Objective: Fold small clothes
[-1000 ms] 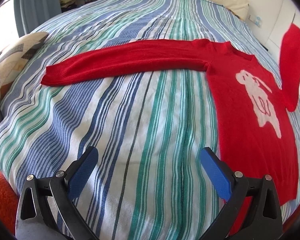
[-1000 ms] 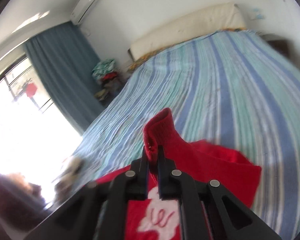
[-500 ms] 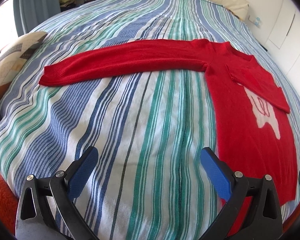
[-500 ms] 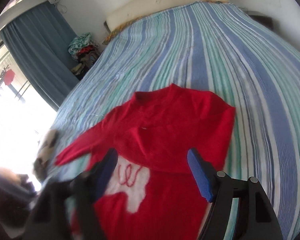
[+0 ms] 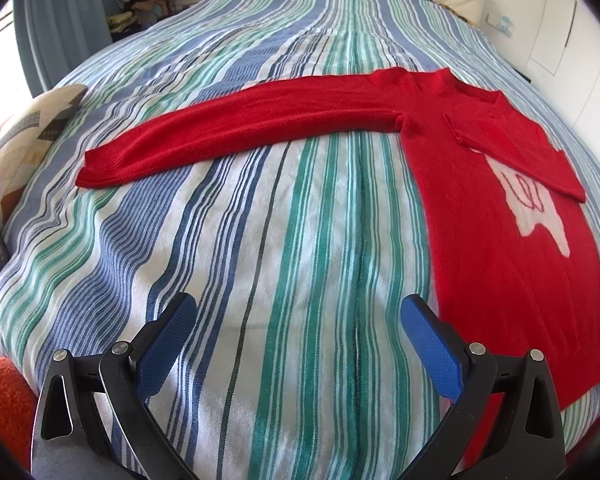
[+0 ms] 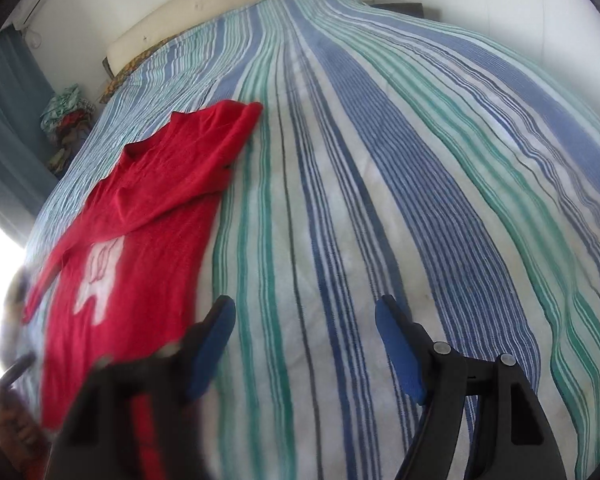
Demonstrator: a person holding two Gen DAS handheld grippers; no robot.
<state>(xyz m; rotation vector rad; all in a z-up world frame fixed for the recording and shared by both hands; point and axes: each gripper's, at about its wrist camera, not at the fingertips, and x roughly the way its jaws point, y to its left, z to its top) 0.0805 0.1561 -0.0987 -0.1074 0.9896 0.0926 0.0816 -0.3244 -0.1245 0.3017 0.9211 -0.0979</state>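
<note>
Released since the earlier frame, the red knitted sweater [image 5: 500, 216] has one sleeve folded across; both jaws stand apart, its outstretched sleeve [image 5: 240, 136] lying far-left, nearer the left gripper [image 5: 296, 344].

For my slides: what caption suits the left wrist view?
Open left tool above striped bed; red sweater has one sleeve folded.

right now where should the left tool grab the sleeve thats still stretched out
At the cuff end of the outstretched sleeve, coming in from the left, open side of the bedspread. The sleeve lies flat and straight there, so the open left tool can likely pinch the free edge and carry it across the sweater body.
</note>
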